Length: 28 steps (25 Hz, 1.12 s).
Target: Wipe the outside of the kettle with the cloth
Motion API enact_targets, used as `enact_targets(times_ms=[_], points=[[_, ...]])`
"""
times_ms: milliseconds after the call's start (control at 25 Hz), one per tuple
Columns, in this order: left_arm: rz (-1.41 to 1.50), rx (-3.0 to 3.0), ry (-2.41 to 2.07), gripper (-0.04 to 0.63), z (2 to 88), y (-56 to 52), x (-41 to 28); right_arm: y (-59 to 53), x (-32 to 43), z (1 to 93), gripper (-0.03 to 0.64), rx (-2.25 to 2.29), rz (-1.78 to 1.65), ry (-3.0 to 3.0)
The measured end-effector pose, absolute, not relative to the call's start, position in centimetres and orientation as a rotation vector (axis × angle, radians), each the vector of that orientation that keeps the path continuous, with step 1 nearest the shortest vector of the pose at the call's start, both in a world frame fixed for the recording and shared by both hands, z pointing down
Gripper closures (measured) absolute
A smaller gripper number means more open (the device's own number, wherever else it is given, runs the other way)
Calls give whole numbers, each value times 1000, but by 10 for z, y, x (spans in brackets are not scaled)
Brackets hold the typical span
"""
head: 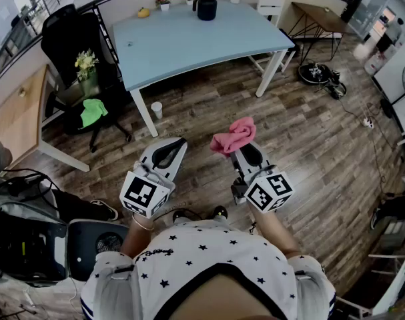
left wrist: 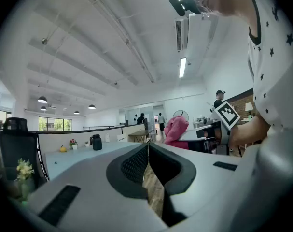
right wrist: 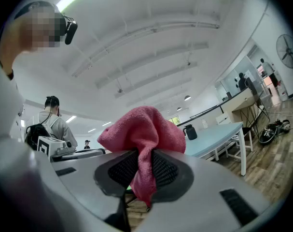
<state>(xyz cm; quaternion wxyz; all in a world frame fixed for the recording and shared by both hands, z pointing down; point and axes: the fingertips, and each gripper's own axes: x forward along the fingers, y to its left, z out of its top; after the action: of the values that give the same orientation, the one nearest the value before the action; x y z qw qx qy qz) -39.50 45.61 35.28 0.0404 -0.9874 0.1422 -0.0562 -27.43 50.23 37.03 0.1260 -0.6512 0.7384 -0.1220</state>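
A black kettle (head: 206, 6) stands at the far edge of the light blue table (head: 189, 42), well ahead of both grippers; it also shows small as the kettle (left wrist: 96, 142) and the kettle (right wrist: 190, 132). My right gripper (head: 243, 147) is shut on a pink cloth (head: 233, 136), which bunches above its jaws as the cloth (right wrist: 143, 135). My left gripper (head: 174, 149) is held beside it over the wooden floor, jaws closed together with nothing between them, as the left gripper (left wrist: 147, 149) view confirms.
A black office chair (head: 79, 59) with a green cloth (head: 93, 111) and flowers stands left of the table. A white cup (head: 156, 109) sits on the floor by the table leg. A white chair (head: 270, 12), another desk (head: 322, 15) and cables (head: 322, 74) lie to the right.
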Motion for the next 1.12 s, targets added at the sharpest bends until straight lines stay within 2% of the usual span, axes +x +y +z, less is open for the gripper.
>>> enact_targets(times_ms=[1120], points=[[-208,-3013,461,565,358,469,-315,520,-190,375,540,-1810,-376,2101]])
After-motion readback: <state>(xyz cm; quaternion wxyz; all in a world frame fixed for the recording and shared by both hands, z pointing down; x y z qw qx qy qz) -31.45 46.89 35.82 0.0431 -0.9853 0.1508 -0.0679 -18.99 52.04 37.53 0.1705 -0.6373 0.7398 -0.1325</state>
